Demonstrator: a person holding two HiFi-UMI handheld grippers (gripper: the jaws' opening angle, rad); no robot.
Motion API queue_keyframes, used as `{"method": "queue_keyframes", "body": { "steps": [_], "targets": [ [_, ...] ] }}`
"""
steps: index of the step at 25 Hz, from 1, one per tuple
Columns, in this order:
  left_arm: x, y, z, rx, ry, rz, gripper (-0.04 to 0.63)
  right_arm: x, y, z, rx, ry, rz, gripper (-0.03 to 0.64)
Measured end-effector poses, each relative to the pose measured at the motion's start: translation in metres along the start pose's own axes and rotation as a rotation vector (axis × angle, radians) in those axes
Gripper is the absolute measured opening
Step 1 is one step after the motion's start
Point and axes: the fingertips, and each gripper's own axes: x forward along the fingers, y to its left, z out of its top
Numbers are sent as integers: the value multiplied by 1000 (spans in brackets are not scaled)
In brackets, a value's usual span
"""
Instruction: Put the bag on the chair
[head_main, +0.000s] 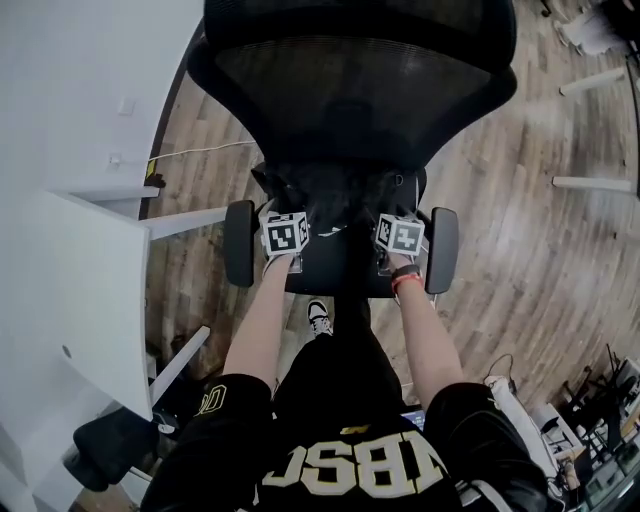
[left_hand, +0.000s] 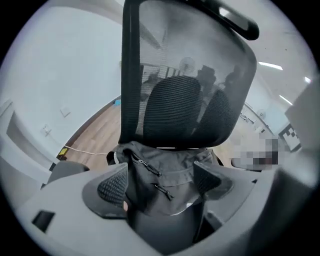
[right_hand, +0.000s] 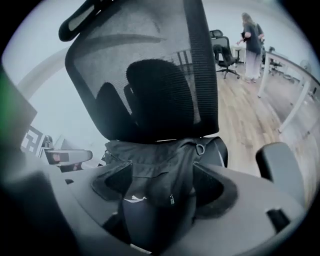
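**A:** The soft dark grey fabric bag (right_hand: 155, 160) is on the seat of the black mesh office chair (head_main: 360, 60), slumped against the backrest. Left gripper (left_hand: 160, 185) and right gripper (right_hand: 162, 187) are both spread wide, clamping nothing.

**B:** Fabric's sitting between the jaws though. Snag a zipper pull backing out and it could get dragged off.

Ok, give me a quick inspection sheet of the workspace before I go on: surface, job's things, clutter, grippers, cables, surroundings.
surface: chair seat, dark, between two armrests; mesh backrest upright behind it.
job's things: black bag on the seat, at the foot of the backrest.
clutter: nothing seen on the seat besides the bag.
grippers: left gripper and right gripper both open, jaws wide apart, pads not pressing on the bag.
cables: white cable on the floor left of the chair.
surroundings: wooden floor, white desk at left, a person standing far off.
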Motion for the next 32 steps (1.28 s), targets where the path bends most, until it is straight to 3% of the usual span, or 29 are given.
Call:
{"method": "queue_keyframes", "body": {
  "steps": [7,11,14,18,25,28,30,32],
  "targets": [
    [-81,-18,33,38,-221,1,428,-77,32,27,-18,-218,36,377],
    [-141,-18,59,23,-363,8,428,-113,58,39,-83,-309,45,377],
    [-189,-20,65,68,-453,15,428,-151,78,44,-151,-391,35,377],
    [-245,-32,71,169,-543,20,426,-206,103,46,-237,-494,10,377],
    [-332,-38,90,210,-705,24,426,-294,154,62,-308,-689,14,331],
    [-358,-42,91,214,-733,13,419,-329,169,68,-341,-759,11,308],
    [-374,-46,91,205,-752,7,368,-349,175,71,-346,-804,7,277],
    [-389,-47,92,188,-786,5,233,-364,183,74,-348,-839,14,262]
  ]
}}
